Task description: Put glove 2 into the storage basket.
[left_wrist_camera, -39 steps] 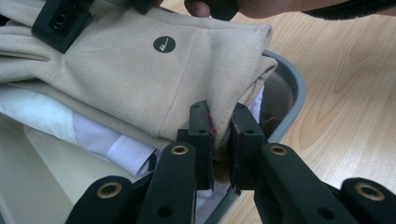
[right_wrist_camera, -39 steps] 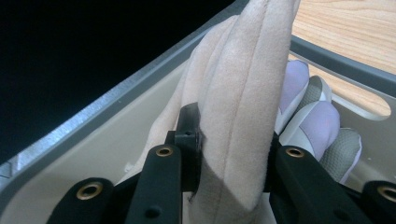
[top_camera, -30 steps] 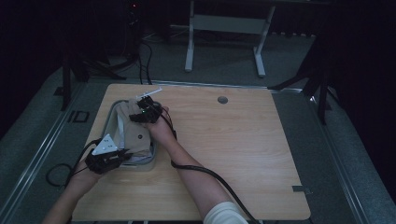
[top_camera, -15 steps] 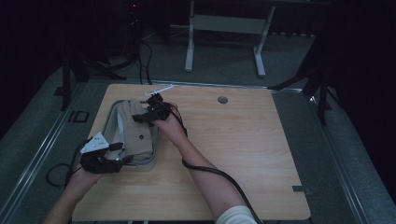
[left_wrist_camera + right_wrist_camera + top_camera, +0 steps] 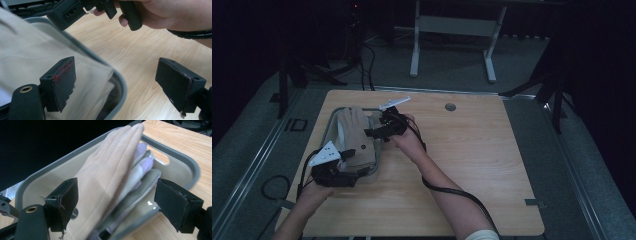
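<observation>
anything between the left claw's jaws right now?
Left gripper view: the left claw gapes over the tray rim and the tan glove's edge, not pressing either.

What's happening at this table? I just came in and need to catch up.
A person works with a gripper in each hand over a grey tray at the table's left side. A beige glove lies in the tray on top of other gloves. Both the left gripper and the right gripper have just been opening; their jaws stand wide apart with nothing clamped, the glove lying loose below them.
</observation>
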`<state>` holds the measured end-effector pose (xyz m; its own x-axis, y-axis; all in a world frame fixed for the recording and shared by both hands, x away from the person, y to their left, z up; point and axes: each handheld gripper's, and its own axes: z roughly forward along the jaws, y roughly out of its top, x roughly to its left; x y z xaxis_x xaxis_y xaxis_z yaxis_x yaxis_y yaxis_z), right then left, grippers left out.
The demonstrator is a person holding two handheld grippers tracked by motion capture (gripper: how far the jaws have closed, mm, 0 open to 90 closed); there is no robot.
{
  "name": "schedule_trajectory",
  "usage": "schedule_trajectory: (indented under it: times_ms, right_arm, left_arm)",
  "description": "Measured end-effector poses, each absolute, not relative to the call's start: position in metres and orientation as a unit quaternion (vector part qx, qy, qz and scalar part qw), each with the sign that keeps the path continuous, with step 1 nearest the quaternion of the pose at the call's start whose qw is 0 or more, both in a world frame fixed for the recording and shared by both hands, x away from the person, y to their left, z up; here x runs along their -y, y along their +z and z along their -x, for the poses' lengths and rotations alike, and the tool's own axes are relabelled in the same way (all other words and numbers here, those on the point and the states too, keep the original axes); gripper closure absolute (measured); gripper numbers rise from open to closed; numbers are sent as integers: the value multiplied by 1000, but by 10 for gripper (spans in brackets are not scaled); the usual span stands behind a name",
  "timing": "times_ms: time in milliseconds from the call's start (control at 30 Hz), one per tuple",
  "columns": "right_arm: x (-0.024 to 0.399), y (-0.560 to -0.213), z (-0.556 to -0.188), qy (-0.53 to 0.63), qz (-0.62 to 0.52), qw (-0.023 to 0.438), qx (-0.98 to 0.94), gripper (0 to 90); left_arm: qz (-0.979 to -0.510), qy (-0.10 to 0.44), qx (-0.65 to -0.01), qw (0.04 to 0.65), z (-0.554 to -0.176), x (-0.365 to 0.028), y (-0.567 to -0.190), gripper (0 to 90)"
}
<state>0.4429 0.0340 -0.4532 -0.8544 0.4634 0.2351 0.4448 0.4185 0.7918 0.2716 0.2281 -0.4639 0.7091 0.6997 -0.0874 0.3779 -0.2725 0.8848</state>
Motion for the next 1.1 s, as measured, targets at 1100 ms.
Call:
schedule_trajectory:
  times_ms: [1100]
  right_arm:
    - [77,-474,-413,459,-289,38,-839,187]
  left_arm:
    - [-810,113,-260,514,-269,-133,-484,171]
